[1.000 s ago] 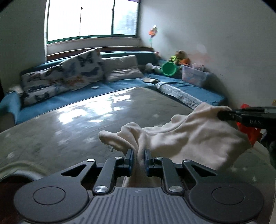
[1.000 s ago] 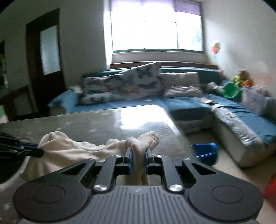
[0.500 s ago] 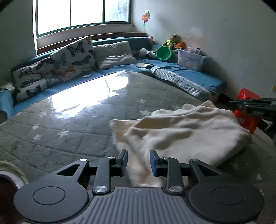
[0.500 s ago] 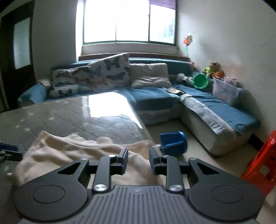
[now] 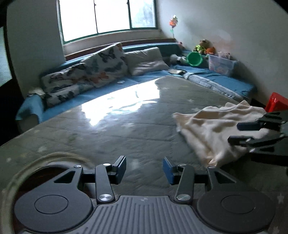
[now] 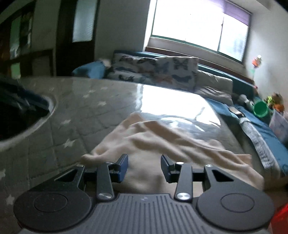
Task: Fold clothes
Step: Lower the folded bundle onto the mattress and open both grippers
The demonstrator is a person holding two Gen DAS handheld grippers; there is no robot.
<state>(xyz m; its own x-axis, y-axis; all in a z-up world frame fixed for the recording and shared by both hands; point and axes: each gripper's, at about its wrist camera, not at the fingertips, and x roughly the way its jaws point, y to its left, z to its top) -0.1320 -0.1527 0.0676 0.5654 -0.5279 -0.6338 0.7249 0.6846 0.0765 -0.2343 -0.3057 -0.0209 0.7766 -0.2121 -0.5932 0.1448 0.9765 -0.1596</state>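
Left gripper [image 5: 144, 169]: jaws parted, just been opening – nothing between them, only bare tabletop below. Blue pads face each other at near centre of left wrist view.
Right gripper [image 6: 144, 167]: jaws also apart, just been opening; cream cloth lies under and between the pads, not pinched. In left wrist view it shows at far right [image 5: 241, 132], black fingers spread over the cloth's right edge.
Cream garment [image 6: 162, 140]: released, lying rumpled w/ soft folds on the table, near the table's right edge. In left wrist view it sits right of centre [image 5: 216, 129], well apart from the left gripper.
Table [image 5: 111, 136]: grey quilted cover w/ pale stars under a glossy sheet – bright window glare in the middle.
Round opening [image 6: 27, 124]: dark, pale-rimmed, at near left of table; contents blurred, can't tell.
Sofa [image 5: 144, 79]: blue, L-shaped, behind the table along far & right walls.
Butterfly cushions [image 5: 86, 75]: on sofa, far left; plain beige cushion beside them.
Green bucket [image 5: 194, 58]: far right corner, by soft toys & a clear storage box [image 5: 222, 64].
Red stool [image 5: 276, 104]: right edge, beyond the cloth.
Window [image 5: 108, 16]: far wall, bright.
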